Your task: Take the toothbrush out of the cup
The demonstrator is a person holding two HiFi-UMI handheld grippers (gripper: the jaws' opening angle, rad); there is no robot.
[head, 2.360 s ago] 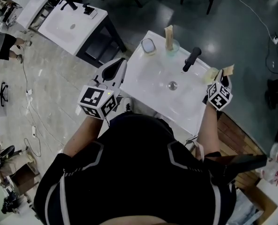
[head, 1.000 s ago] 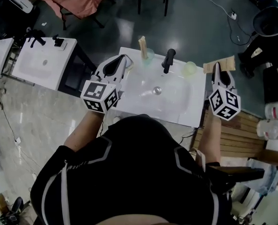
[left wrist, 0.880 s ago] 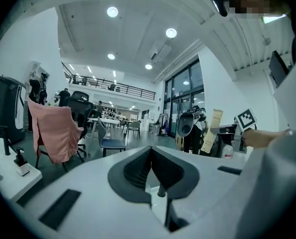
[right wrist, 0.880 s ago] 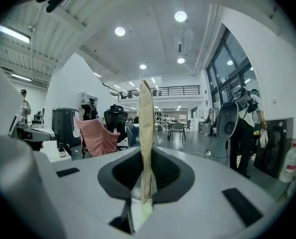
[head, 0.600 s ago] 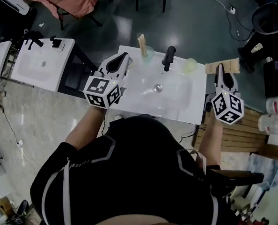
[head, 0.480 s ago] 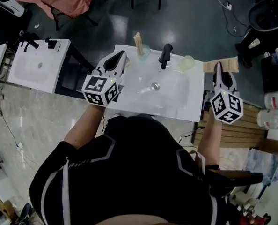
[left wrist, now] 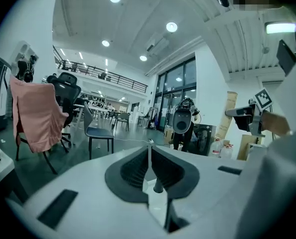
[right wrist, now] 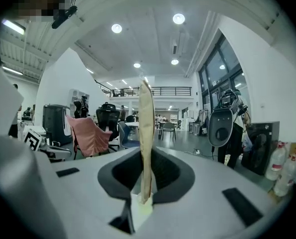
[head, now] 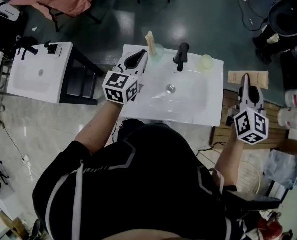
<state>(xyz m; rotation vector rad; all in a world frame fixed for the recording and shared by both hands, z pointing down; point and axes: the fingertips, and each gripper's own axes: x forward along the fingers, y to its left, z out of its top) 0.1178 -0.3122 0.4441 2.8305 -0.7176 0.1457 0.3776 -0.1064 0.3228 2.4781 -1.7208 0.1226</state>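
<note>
Counter: white washbasin top (head: 208, 109), drain (head: 171, 89) in its middle.
Far edge: clear cup (head: 158, 51) toward the left corner, black faucet (head: 181, 57) at the centre, pale green cup (head: 206, 61) toward the right corner.

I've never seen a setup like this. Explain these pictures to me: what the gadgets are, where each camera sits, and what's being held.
There is no robot here. A person holds white tongs in each hand, each carrying a marker cube. The head view comes from a camera on the person's head, looking down. The two gripper views come from cameras riding on the tongs, looking along them. Below is a white washbasin with a black tap. A pale clear cup holding a beige stick stands left of the tap, and a pale green cup, seemingly empty, stands to its right. The left tongs are shut and empty. The right tongs are shut on a flat beige strip, probably the toothbrush, beyond the basin's right edge.
</note>
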